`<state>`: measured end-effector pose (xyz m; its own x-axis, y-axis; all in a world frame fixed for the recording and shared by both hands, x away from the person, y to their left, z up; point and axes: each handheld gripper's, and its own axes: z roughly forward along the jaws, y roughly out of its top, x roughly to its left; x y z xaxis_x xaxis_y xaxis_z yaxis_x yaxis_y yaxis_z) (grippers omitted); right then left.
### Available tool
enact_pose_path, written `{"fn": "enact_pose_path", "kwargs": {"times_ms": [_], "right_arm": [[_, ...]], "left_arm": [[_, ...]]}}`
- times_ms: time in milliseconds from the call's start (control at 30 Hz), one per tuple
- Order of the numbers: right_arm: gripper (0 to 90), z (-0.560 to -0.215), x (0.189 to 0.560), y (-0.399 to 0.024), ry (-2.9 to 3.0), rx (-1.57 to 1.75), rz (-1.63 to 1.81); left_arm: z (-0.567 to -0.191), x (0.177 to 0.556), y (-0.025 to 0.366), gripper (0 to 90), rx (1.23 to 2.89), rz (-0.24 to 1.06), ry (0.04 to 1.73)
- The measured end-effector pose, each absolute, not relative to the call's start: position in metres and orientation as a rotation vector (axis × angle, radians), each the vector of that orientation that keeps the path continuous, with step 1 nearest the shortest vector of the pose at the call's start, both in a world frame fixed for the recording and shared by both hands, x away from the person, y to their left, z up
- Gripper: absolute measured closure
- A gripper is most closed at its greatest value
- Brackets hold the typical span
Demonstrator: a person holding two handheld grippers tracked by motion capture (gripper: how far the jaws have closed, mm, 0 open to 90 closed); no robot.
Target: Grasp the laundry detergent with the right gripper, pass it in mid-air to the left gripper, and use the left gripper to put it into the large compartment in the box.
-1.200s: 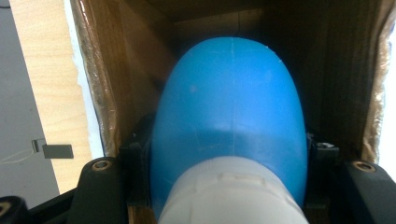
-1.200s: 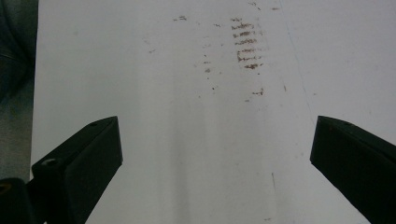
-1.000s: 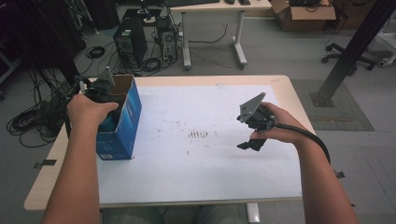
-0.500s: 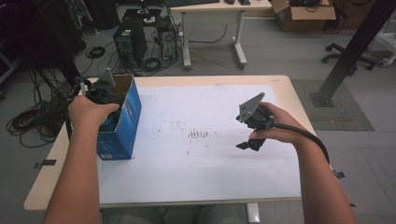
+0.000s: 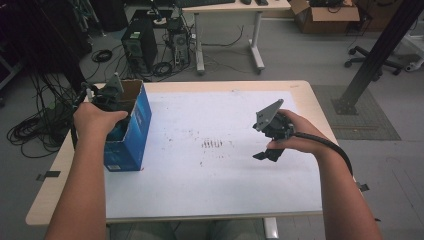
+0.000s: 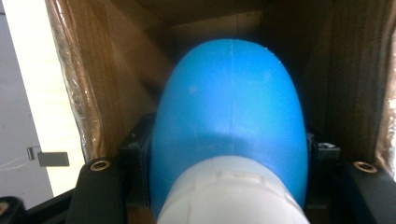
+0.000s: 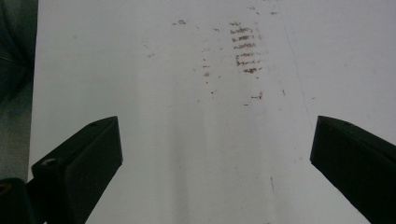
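Lab or workshop, computer towers [image 5: 135, 47] on floor, tangled cables [image 5: 35, 125], office chair [image 5: 372, 57]

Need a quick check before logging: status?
Left gripper inside blue box, jaws just easing on blue-and-white object. Right gripper open over table. Nothing obstructing.

Blue box [image 5: 131, 134] at left; whiteboard [image 5: 225, 175] open.

Evenly lit from overhead, with soft faint shadows on the white table [image 5: 210, 190]. Dim, murky floor beyond the table's far left corner. Close up inside the cardboard box [image 6: 116, 70], a blurred blue bulb [image 6: 229, 121] with gentle sheen; overexposed strip beside the box.
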<state>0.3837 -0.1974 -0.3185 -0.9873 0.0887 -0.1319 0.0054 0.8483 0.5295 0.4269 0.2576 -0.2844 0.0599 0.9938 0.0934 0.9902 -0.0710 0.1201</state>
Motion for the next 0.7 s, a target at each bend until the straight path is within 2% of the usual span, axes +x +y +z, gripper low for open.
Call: {"fn": "enact_pose_path", "kwargs": {"times_ms": [133,533,700], "right_arm": [[2.2,-0.317,0.384,-0.196,2.865,0.075,0.824],[2.2,-0.318,0.384,-0.196,2.863,0.076,0.828],[2.2,-0.317,0.384,-0.198,2.857,0.070,0.828]], "left_arm": [[-0.283,0.427,0.257,31.6,2.272,0.231,2.127],[-0.274,0.426,0.256,31.4,2.268,0.260,2.126],[-0.270,0.425,0.256,26.9,2.258,0.268,2.144]]}}
